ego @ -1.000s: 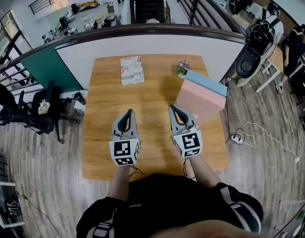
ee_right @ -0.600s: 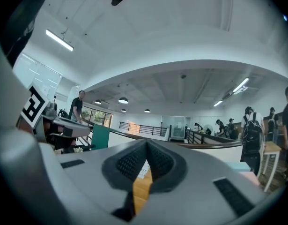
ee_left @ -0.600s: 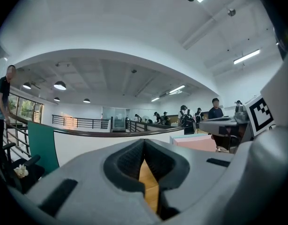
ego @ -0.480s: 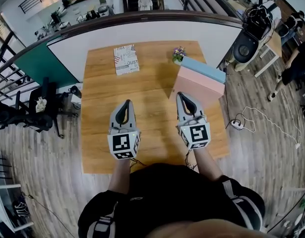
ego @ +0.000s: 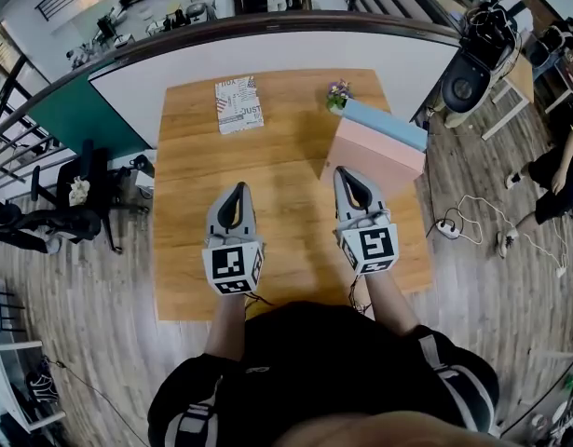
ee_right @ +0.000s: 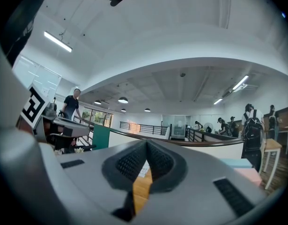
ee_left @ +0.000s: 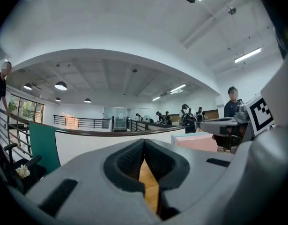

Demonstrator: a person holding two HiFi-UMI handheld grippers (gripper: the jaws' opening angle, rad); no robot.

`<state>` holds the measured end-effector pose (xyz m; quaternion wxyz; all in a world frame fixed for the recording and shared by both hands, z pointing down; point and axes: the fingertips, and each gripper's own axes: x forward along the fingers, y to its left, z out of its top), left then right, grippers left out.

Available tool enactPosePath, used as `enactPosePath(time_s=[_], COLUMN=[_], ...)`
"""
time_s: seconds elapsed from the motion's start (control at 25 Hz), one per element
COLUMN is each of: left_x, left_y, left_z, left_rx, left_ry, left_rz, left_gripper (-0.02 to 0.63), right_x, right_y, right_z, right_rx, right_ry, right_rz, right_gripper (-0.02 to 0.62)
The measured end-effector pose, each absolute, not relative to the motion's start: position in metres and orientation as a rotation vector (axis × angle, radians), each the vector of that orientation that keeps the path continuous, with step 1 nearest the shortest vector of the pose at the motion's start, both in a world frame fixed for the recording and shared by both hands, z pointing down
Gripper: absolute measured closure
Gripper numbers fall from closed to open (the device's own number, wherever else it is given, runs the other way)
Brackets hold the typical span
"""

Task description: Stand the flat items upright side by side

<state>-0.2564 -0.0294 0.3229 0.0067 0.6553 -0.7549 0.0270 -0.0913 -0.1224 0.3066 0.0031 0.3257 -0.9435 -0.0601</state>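
On the wooden table [ego: 277,194] a white printed book [ego: 238,103] lies flat at the far left. A pink box [ego: 375,156] with a light blue box [ego: 387,124] behind it stands at the table's right edge. My left gripper [ego: 237,191] hovers over the table's middle, shut and empty. My right gripper [ego: 347,175] is shut too, holds nothing, and its tip sits just in front of the pink box. In the left gripper view the pink box [ee_left: 200,142] shows at the right; the right gripper view shows the printed book [ee_right: 144,168] between the shut jaws.
A small pot of flowers [ego: 338,96] stands at the far edge near the blue box. A white partition wall [ego: 267,63] runs behind the table. Office chairs [ego: 90,203] stand on the floor to the left, and a power strip with cable [ego: 449,231] lies to the right.
My right gripper has shifted to the right and slightly forward, closer to the pink box. The left gripper has stayed about where it was.
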Motion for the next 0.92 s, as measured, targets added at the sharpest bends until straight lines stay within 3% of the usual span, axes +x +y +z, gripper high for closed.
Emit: enactPosePath(time_s=[0.92], left_x=[-0.250], left_y=[-0.039], left_z=[0.320], left_rx=[2.089], left_ry=[-2.366], left_rz=[0.098], left_gripper=[0.607], right_x=[-0.100], right_y=[-0.126], right_z=[0.310], right_rx=[0.973], right_ry=[-2.960], right_rz=[-0.192], right_gripper=[0.591])
